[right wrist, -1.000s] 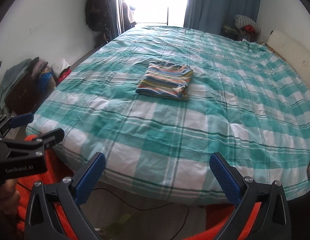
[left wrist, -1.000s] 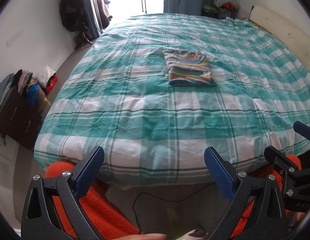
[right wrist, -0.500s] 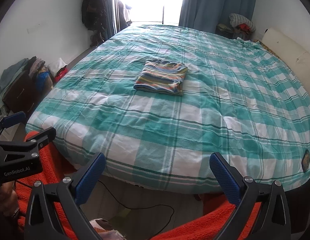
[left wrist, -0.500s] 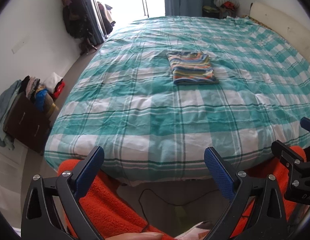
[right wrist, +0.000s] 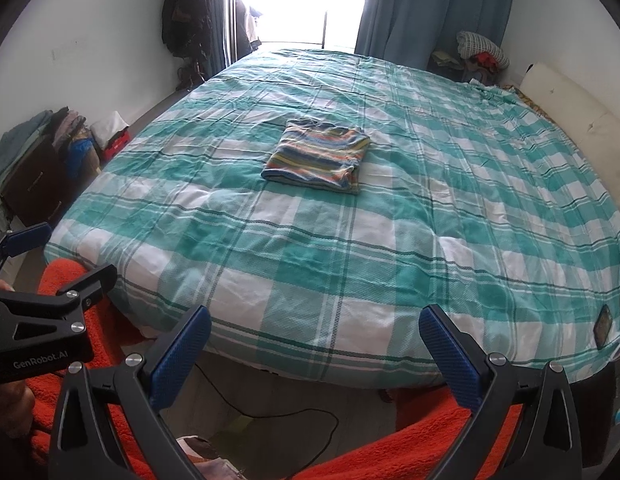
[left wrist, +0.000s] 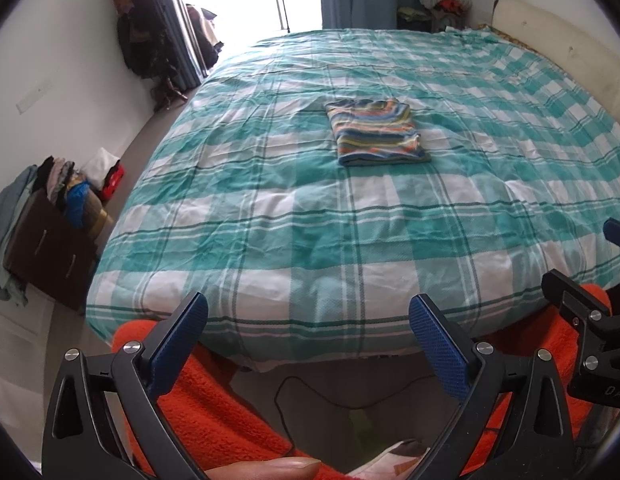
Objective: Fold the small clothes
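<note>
Hand-held gripper (left wrist: 308, 344) agape, folded garment (left wrist: 375, 132) well beyond

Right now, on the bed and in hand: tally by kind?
Folded striped garment: 1, lying on the checked bedspread
Grippers: 2, left gripper and right gripper, both open and empty, back from the bed edge
Bedspread: 1
Total: 4
</note>
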Demonstrator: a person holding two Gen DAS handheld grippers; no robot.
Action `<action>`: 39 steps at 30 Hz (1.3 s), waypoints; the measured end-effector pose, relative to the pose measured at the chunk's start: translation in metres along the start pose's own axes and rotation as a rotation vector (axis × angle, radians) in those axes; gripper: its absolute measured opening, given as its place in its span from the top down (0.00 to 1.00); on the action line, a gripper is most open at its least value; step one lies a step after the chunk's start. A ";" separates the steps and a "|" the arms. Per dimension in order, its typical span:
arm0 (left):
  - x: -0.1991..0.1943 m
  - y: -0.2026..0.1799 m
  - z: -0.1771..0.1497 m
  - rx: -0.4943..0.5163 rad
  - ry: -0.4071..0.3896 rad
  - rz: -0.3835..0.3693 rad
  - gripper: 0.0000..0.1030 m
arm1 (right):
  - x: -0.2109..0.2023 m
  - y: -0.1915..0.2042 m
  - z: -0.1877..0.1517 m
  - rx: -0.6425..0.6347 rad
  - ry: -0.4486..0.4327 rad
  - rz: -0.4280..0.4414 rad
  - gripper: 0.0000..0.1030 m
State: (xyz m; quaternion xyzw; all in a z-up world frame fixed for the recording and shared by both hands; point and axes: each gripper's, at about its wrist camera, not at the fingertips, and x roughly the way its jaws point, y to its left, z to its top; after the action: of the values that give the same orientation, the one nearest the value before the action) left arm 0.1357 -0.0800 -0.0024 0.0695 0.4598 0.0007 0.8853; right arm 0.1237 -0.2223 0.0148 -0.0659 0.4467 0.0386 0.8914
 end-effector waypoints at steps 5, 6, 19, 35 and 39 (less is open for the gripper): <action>0.004 -0.005 0.000 0.008 0.010 -0.007 0.01 | -0.001 -0.001 0.001 0.000 -0.002 -0.008 0.00; 0.004 -0.006 0.000 0.009 0.013 -0.015 0.01 | 0.000 -0.001 0.000 -0.003 0.000 -0.007 0.00; 0.001 -0.009 0.003 0.023 -0.002 -0.010 0.01 | 0.002 -0.001 0.000 0.014 0.005 0.012 0.00; -0.004 -0.006 0.011 0.007 -0.007 -0.026 0.01 | 0.001 0.002 0.005 -0.001 -0.002 0.012 0.00; -0.006 -0.005 0.013 0.001 -0.014 -0.025 0.01 | -0.001 0.003 0.008 -0.011 -0.005 0.010 0.00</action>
State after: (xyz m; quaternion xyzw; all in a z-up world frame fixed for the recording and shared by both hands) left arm 0.1425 -0.0867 0.0097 0.0640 0.4544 -0.0109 0.8884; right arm 0.1291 -0.2180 0.0199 -0.0684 0.4446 0.0455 0.8920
